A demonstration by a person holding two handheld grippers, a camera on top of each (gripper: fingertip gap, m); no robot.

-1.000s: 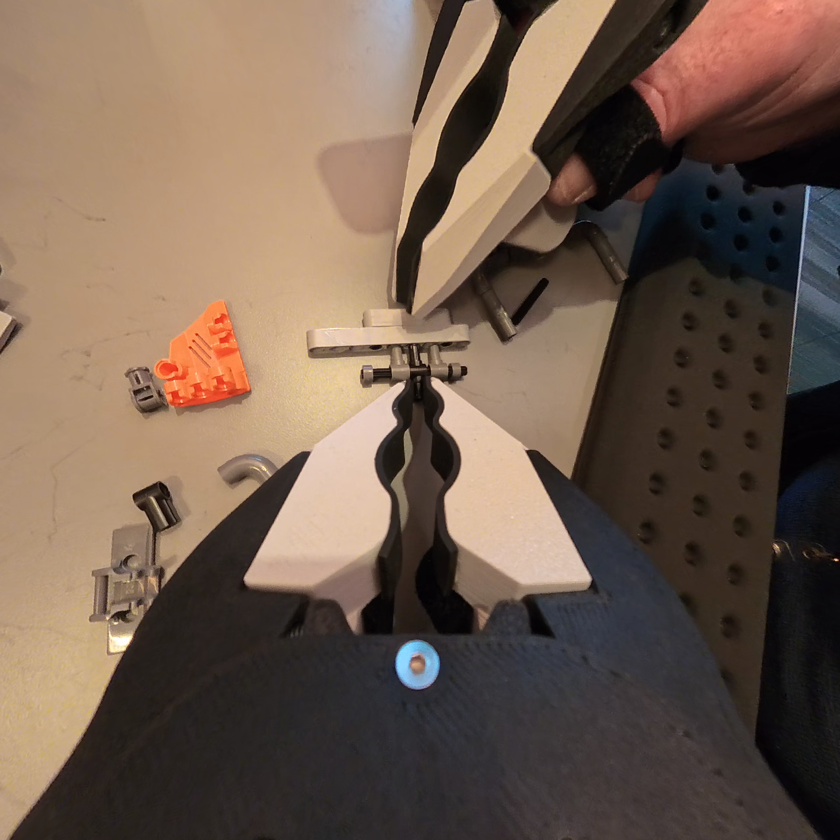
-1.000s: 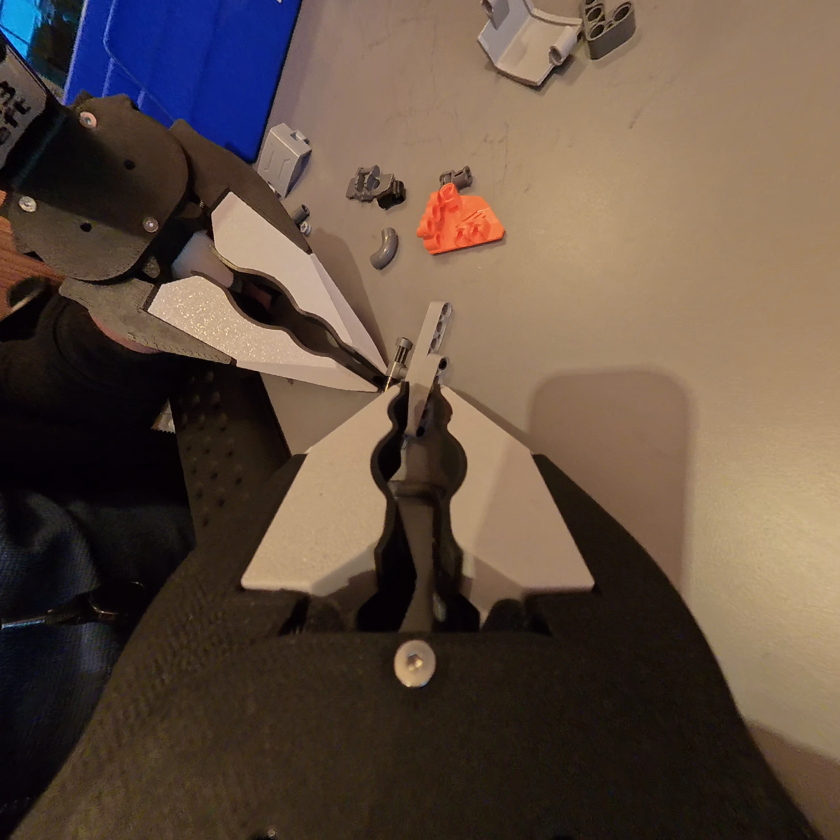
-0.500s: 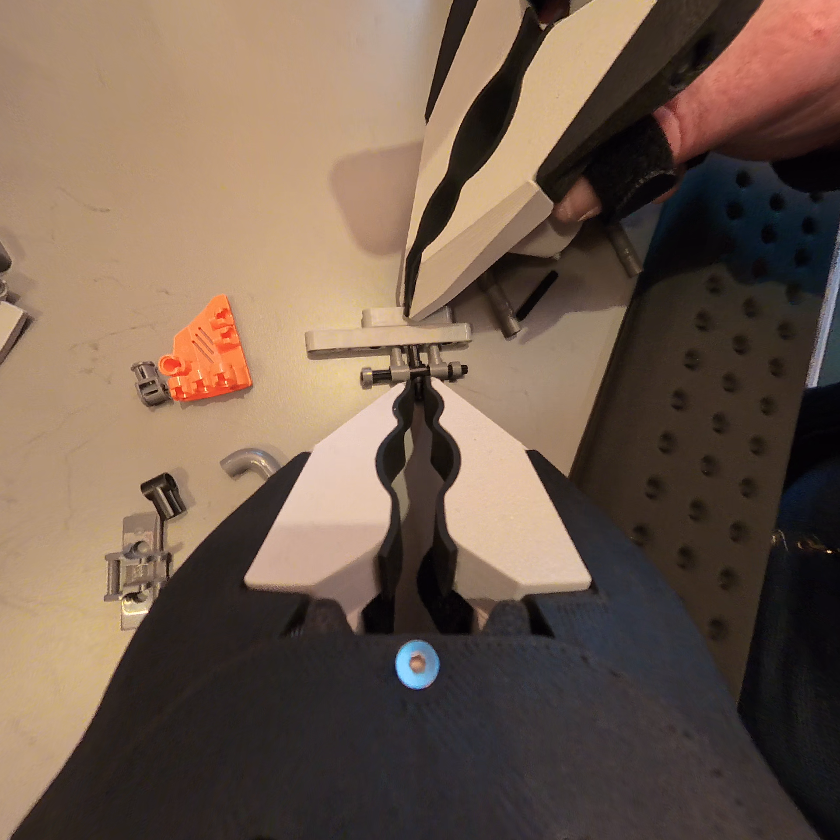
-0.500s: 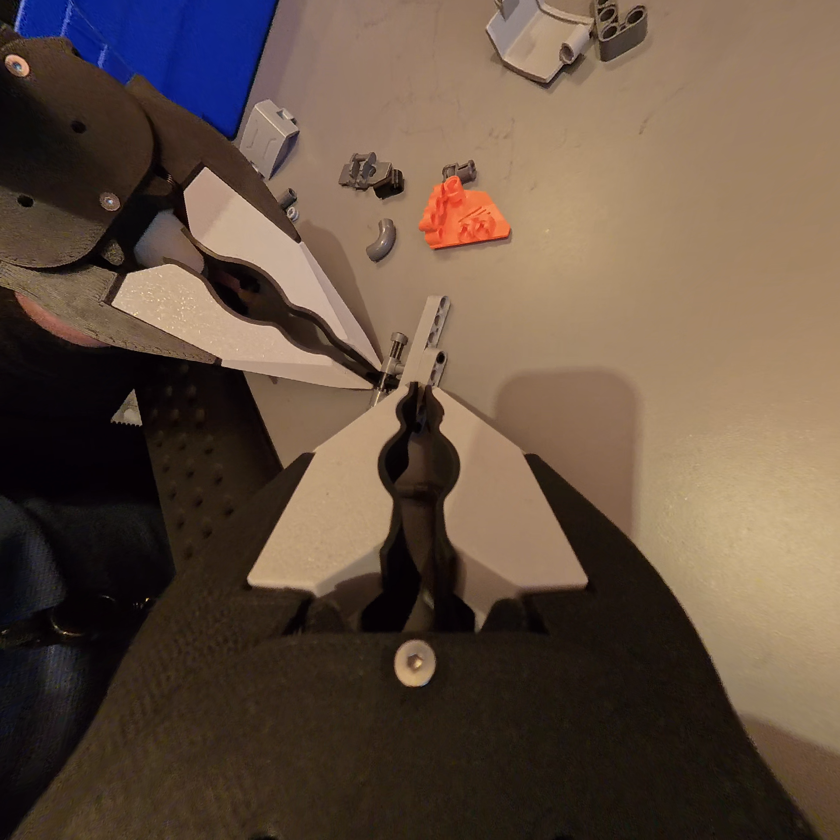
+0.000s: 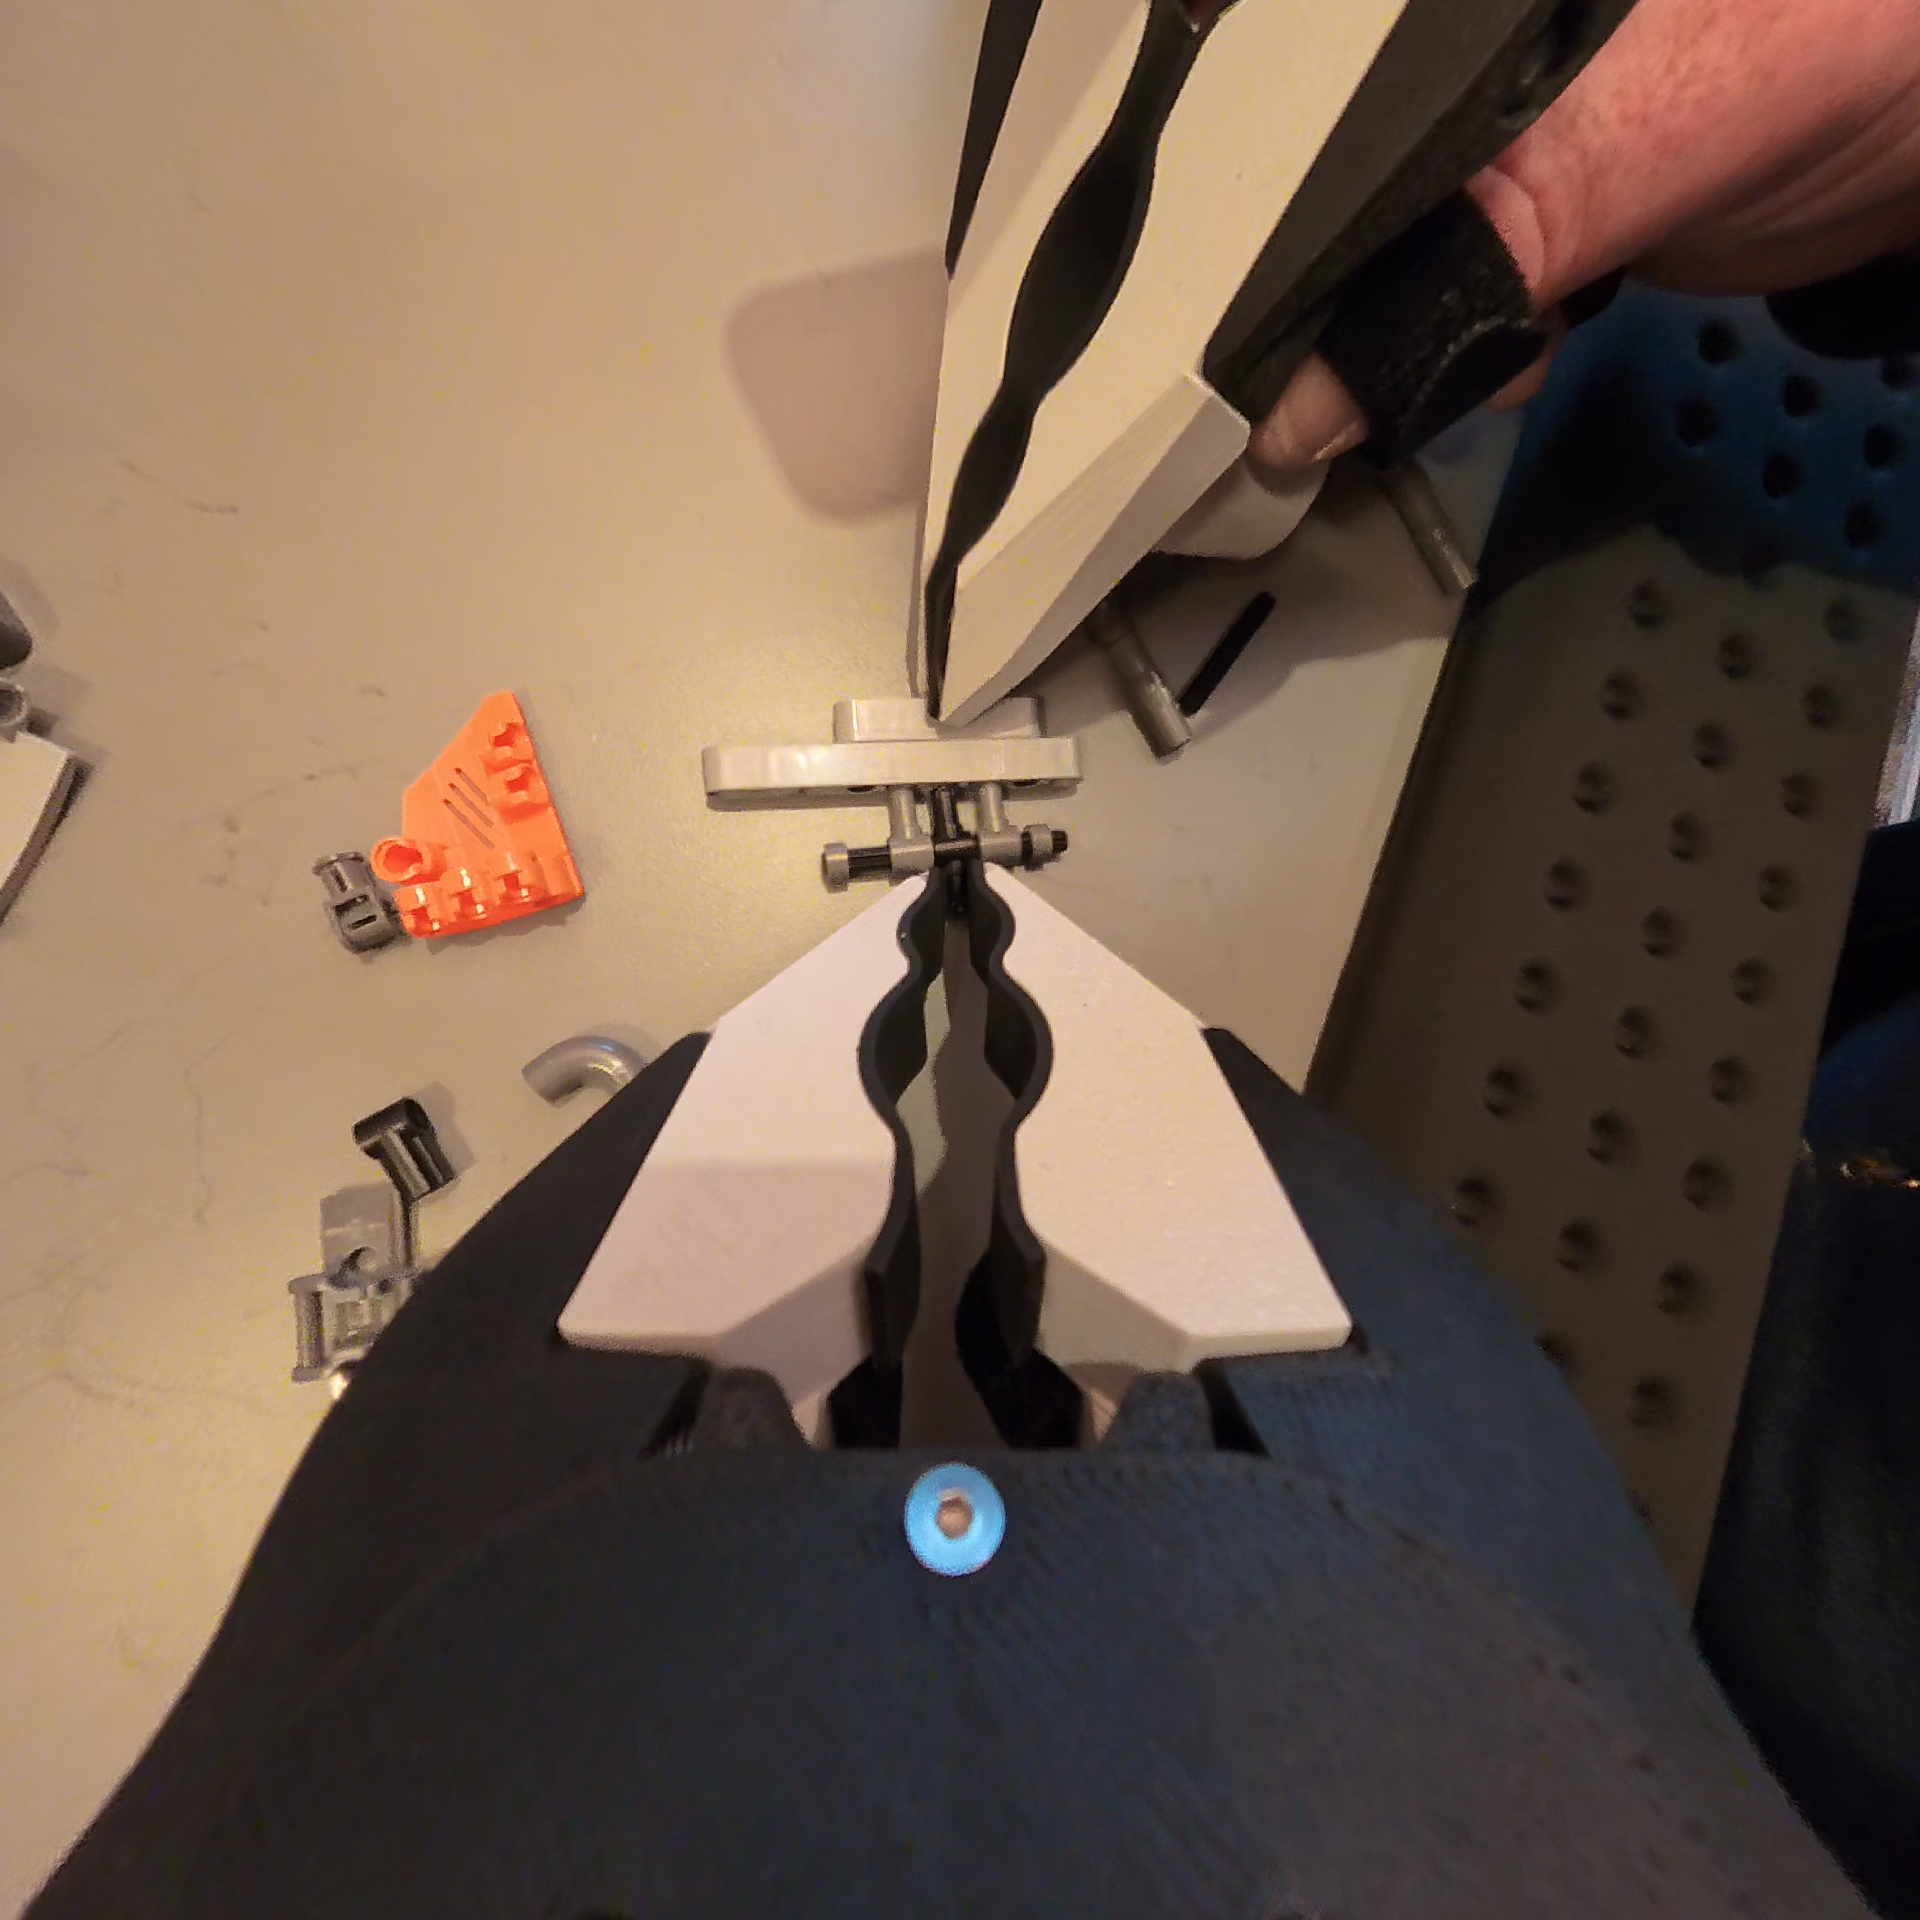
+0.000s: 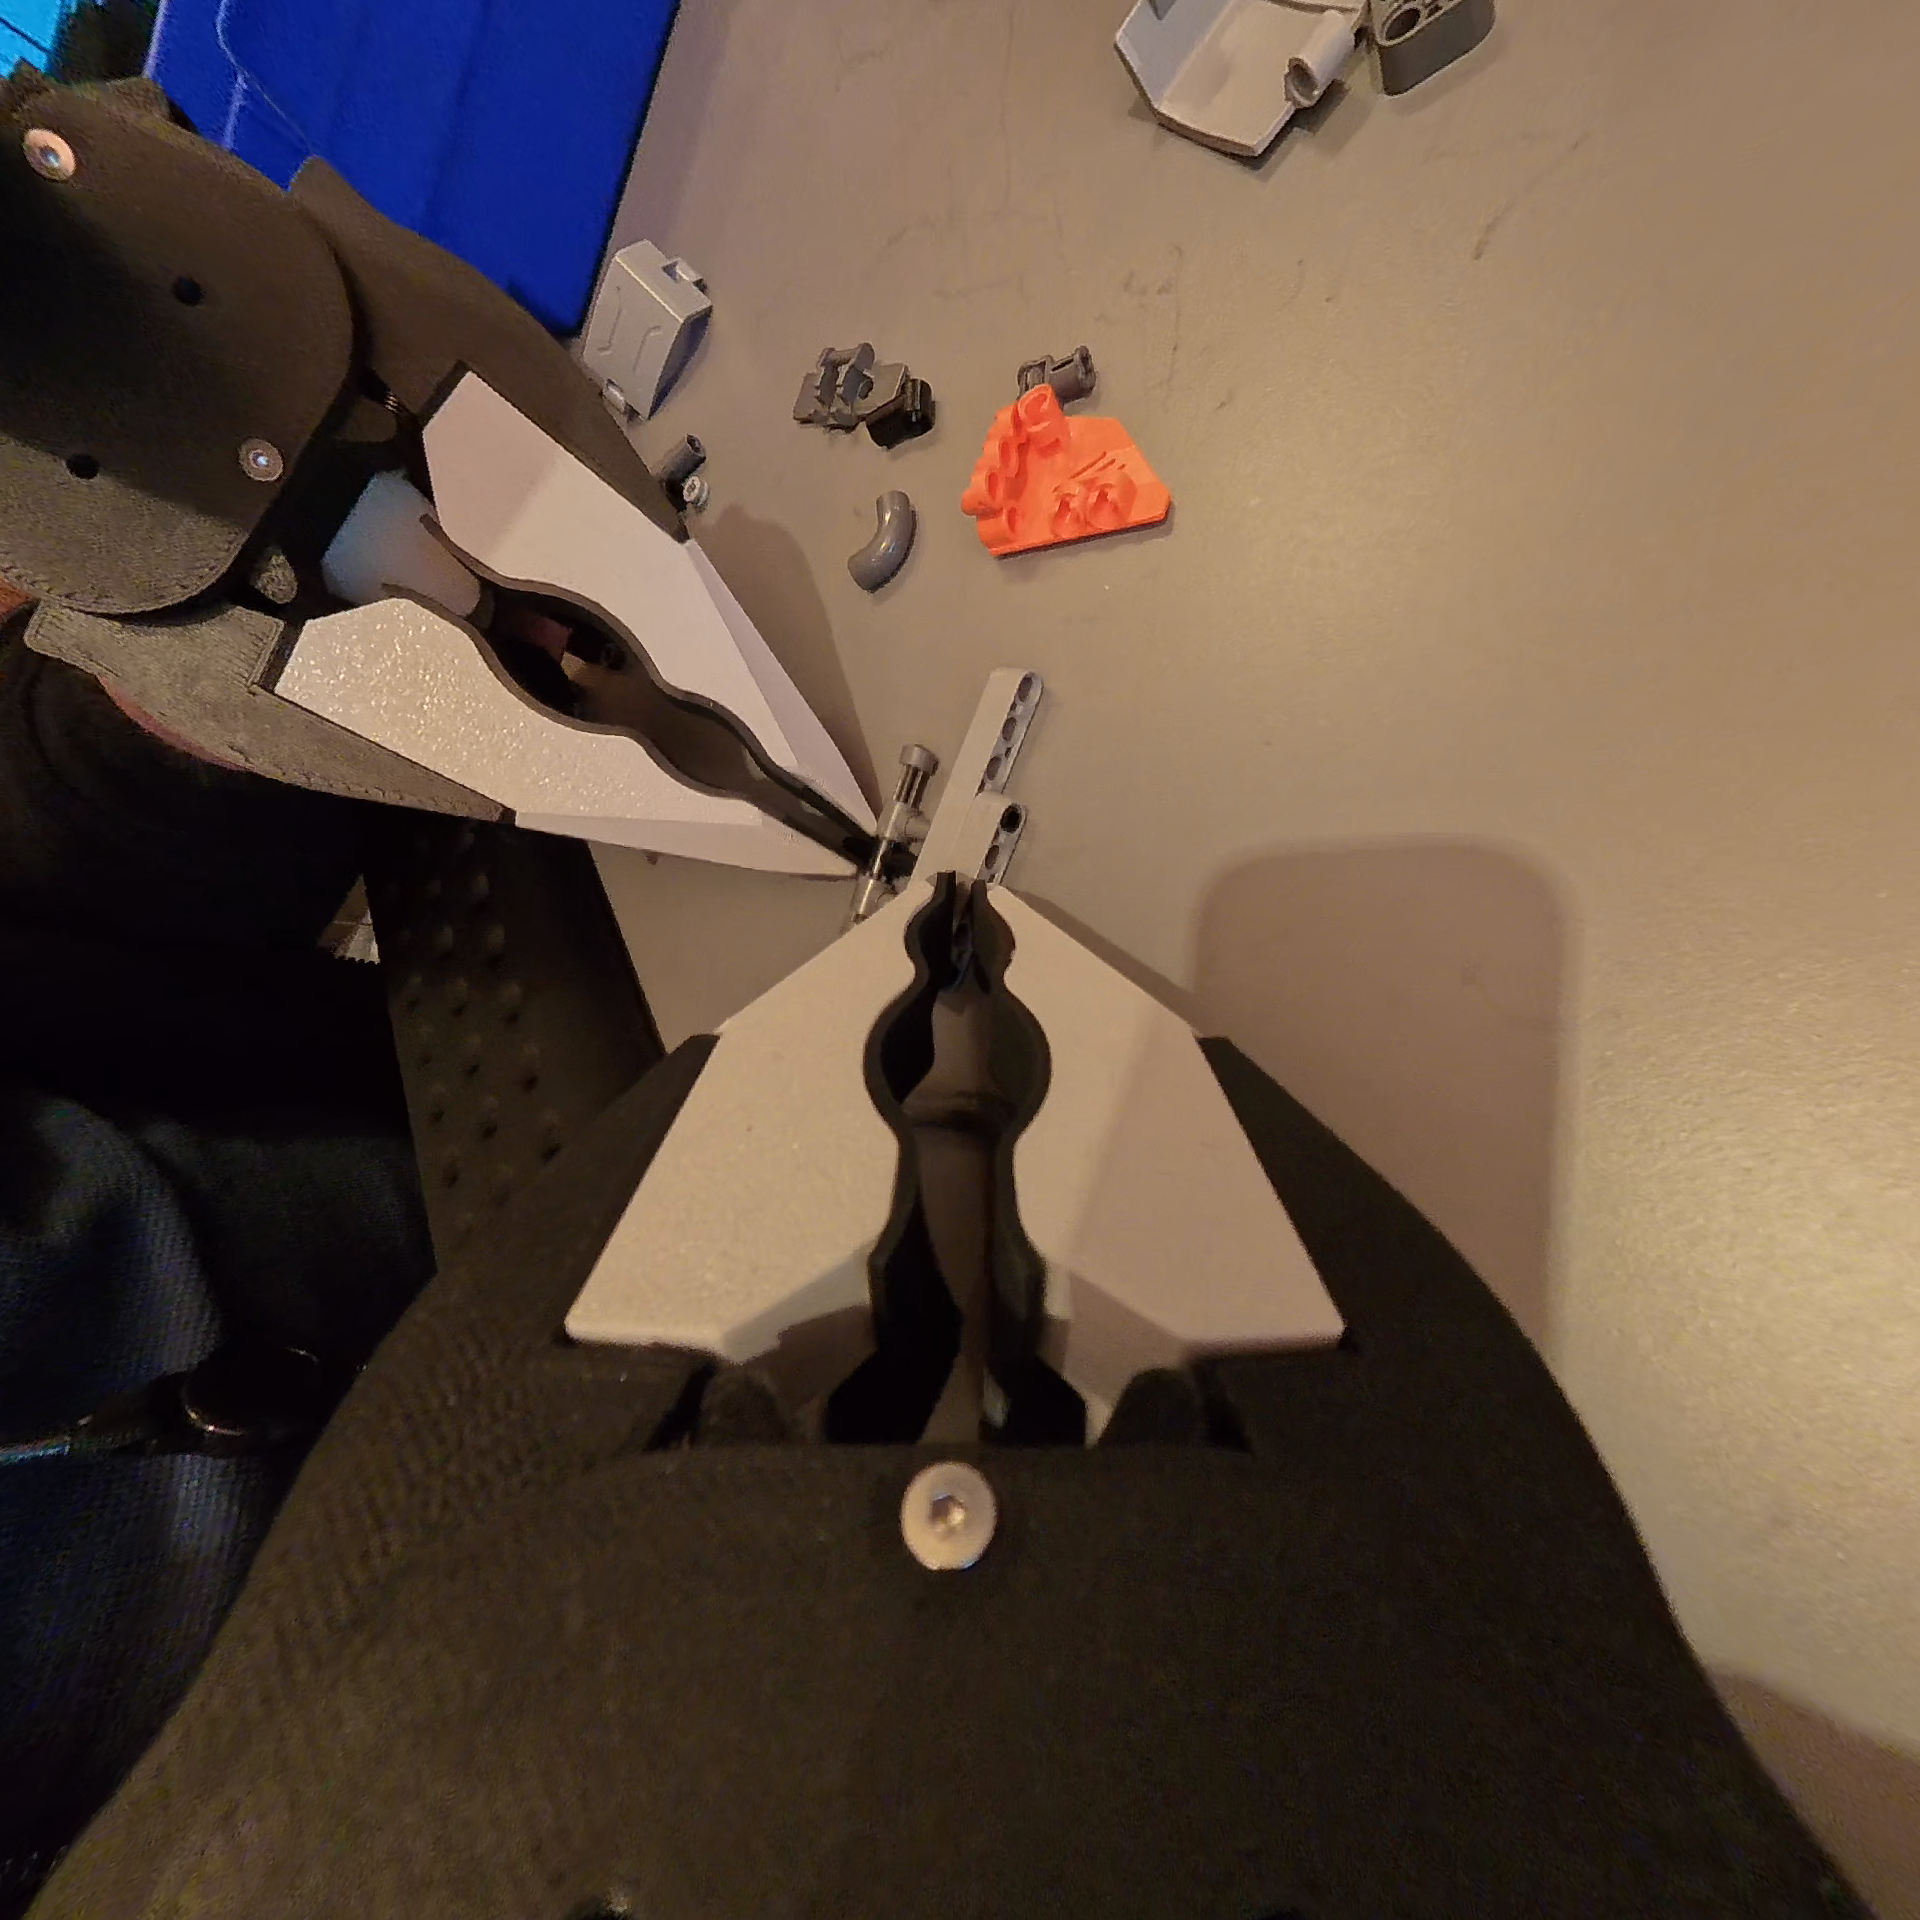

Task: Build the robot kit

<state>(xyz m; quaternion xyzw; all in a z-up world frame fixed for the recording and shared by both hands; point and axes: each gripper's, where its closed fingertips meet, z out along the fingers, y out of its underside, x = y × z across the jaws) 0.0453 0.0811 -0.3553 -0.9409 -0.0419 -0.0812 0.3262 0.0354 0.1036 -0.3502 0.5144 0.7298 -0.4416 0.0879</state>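
A small grey assembly is held above the table between both grippers. It is a light grey holed beam (image 5: 888, 764) joined by two grey connectors to a black axle (image 5: 940, 847) with grey end bushes. My left gripper (image 5: 951, 883) is shut on the middle of the black axle. My right gripper (image 6: 961, 888) is shut on the light grey beam (image 6: 987, 810) from its other side. In the left wrist view the right gripper (image 5: 935, 707) comes down from above onto the beam. In the right wrist view the left gripper (image 6: 868, 842) enters from the left.
On the table lie an orange wedge piece (image 5: 488, 831), a grey elbow (image 5: 577, 1065), small dark connectors (image 6: 862, 390), a grey panel (image 6: 1226, 73) and loose grey pins (image 5: 1143, 675). A dark perforated mat (image 5: 1610, 987) borders the table. A blue bin (image 6: 416, 135) stands beyond the left gripper. The tips of both grippers are at nearly the same place. The left tips stand about 7 centimetres off the grey elbow (image 5: 577, 1065).
Both grippers have kept their hold on the assembly. The right gripper has shifted and tilted slightly. The parts on the table have drifted a little in both views.
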